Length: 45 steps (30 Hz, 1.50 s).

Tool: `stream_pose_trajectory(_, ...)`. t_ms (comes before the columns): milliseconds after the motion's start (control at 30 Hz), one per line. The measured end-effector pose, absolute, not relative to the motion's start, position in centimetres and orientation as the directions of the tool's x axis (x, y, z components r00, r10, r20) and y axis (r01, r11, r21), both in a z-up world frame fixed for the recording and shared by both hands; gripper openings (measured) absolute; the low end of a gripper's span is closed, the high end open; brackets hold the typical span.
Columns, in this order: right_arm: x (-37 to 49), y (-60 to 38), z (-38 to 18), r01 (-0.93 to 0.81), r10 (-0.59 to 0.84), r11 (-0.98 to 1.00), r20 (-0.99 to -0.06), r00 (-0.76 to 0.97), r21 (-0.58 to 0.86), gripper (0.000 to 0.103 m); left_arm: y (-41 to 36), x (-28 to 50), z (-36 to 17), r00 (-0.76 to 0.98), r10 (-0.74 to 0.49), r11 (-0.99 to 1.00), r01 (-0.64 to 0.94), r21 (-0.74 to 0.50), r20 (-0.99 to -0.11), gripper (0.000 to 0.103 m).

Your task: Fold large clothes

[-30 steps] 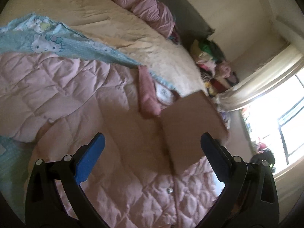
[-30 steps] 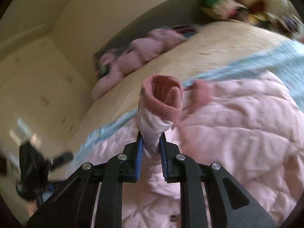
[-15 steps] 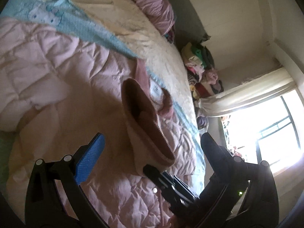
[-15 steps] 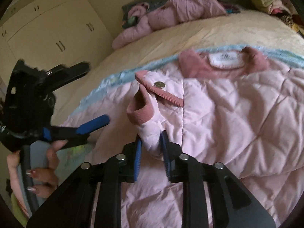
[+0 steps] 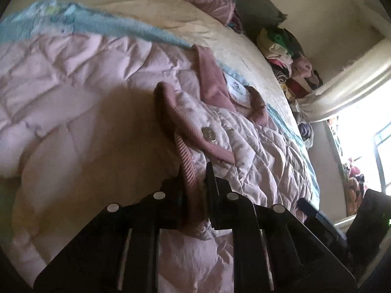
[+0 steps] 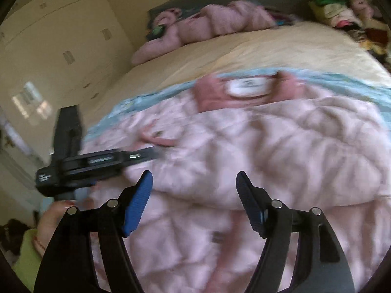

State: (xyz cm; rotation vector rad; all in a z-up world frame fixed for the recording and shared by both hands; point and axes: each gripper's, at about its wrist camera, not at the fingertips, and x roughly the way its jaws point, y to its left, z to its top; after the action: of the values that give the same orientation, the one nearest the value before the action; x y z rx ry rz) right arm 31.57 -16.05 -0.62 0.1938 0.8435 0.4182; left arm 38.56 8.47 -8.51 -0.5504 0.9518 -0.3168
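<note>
The left hand-held gripper (image 5: pixel 194 168) pinches the pink jacket's (image 5: pixel 97 127) ribbed cuff (image 5: pixel 187 163); the right hand-held gripper (image 6: pixel 194 183) gapes empty above, blurrily; a clothes heap (image 5: pixel 288 61) is beside the bed (image 5: pixel 171 24).

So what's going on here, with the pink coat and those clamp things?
A person with a clamp in each hand is folding a pink quilted jacket spread on a bed. The left gripper is shut on the sleeve cuff, which lies across the jacket's front. The right gripper hangs open above the jacket, holding nothing.
</note>
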Motion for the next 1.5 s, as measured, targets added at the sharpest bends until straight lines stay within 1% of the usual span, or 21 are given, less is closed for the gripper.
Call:
stream_pose_trajectory(33,31.6,-17.1,-0.7,-0.258,0.413,0.911,-0.685,0.601,0.322,0.069,8.7,38.5,-8.1,0.566,-0.481,0.821,0.023,-0.570,-0.670,0.005)
stream_pose_trajectory(133,32.0,-20.9,-0.4,-0.169,0.350,0.932,-0.677,0.648,0.321,0.069,9.9,38.2,-6.4,0.621,-0.442,0.839,0.033,-0.543,-0.647,0.005)
stream_pose_trajectory(200,32.2,-23.3,-0.2,-0.095,0.269,0.954,-0.675,0.687,0.284,0.070,10.6,37.5,-5.3,0.663,-0.385,0.873,0.037,-0.486,-0.642,0.005)
stream_pose_trajectory(267,33.0,-24.6,-0.7,-0.040,0.192,0.973,-0.693,0.695,0.229,0.070,10.8,37.7,-5.3,0.666,-0.338,0.902,0.027,-0.432,-0.665,0.005)
stream_pose_trajectory(333,33.9,-25.6,-1.7,0.010,0.129,0.983,-0.720,0.682,0.186,0.070,11.1,38.3,-7.0,0.625,-0.327,0.906,-0.007,-0.424,-0.708,0.005)
stream_pose_trajectory(467,35.1,-27.1,-4.1,0.071,0.074,0.986,-0.774,0.629,0.152,0.070,11.5,38.7,-8.6,0.590,-0.310,0.912,-0.038,-0.409,-0.746,0.007)
stream_pose_trajectory(567,35.6,-28.1,-5.7,0.102,0.067,0.982,-0.800,0.596,0.158,0.070,11.5,38.7,-9.0,0.578,-0.300,0.916,-0.047,-0.398,-0.759,0.009)
stream_pose_trajectory(700,36.4,-28.0,-7.2,0.119,0.063,0.981,-0.823,0.565,0.156,0.070,11.6,38.8,-10.1,0.554,-0.305,0.914,-0.060,-0.402,-0.775,0.016)
stream_pose_trajectory(767,36.5,-27.8,-7.2,0.122,0.055,0.982,-0.827,0.559,0.147,0.070,11.7,38.8,-10.0,0.552,-0.308,0.912,-0.060,-0.405,-0.775,0.016)
stream_pose_trajectory(867,35.8,-27.7,-6.2,0.124,0.071,0.977,-0.813,0.578,0.174,0.070,11.7,38.4,-9.1,0.559,-0.275,0.924,-0.070,-0.375,-0.782,0.027)
stream_pose_trajectory(933,35.2,-27.7,-5.3,0.125,0.103,0.967,-0.791,0.603,0.221,0.073,12.1,37.8,-8.2,0.571,-0.261,0.925,-0.082,-0.370,-0.778,0.051)
stream_pose_trajectory(967,34.8,-27.6,-4.7,0.124,0.119,0.962,-0.780,0.615,0.244,0.078,12.3,37.4,-7.6,0.584,-0.253,0.926,-0.085,-0.368,-0.772,0.056)
stream_pose_trajectory(1000,34.5,-27.3,-4.1,0.119,0.133,0.958,-0.768,0.626,0.262,0.083,12.6,36.9,-6.8,0.597,-0.245,0.927,-0.085,-0.364,-0.764,0.064)
stream_pose_trajectory(1033,34.2,-27.1,-3.5,0.109,0.146,0.955,-0.758,0.636,0.276,0.085,12.8,36.6,-6.1,0.608,-0.238,0.929,-0.086,-0.361,-0.758,0.070)
stream_pose_trajectory(1067,33.9,-26.8,-3.0,0.098,0.157,0.954,-0.749,0.643,0.284,0.089,13.0,36.3,-5.5,0.618,-0.229,0.930,-0.091,-0.357,-0.753,0.073)
stream_pose_trajectory(1100,33.7,-26.4,-2.5,0.087,0.166,0.954,-0.744,0.648,0.288,0.092,13.3,35.9,-4.8,0.629,-0.215,0.932,-0.098,-0.350,-0.747,0.081)
stream_pose_trajectory(1133,33.5,-25.7,-1.8,0.067,0.179,0.954,-0.736,0.653,0.292,0.094,13.5,35.6,-4.2,0.642,-0.200,0.933,-0.105,-0.344,-0.740,0.092)
stream_pose_trajectory(1167,33.3,-25.2,-1.3,0.055,0.186,0.955,-0.732,0.655,0.292,0.095,13.8,35.3,-3.7,0.654,-0.185,0.934,-0.114,-0.338,-0.733,0.094)
stream_pose_trajectory(1233,32.9,-23.8,-0.2,0.024,0.205,0.956,-0.722,0.660,0.294,0.098,14.5,34.6,-2.6,0.670,-0.162,0.936,-0.128,-0.327,-0.724,0.094)
stream_pose_trajectory(1300,32.6,-22.4,0.9,-0.008,0.227,0.955,-0.709,0.668,0.298,0.098,15.2,34.1,-2.0,0.677,-0.155,0.933,-0.140,-0.333,-0.720,0.094)
stream_pose_trajectory(1500,32.2,-19.2,3.6,-0.081,0.278,0.947,-0.670,0.688,0.310,0.098,17.8,33.3,-0.7,0.684,-0.077,0.923,-0.226,-0.310,-0.726,0.094)
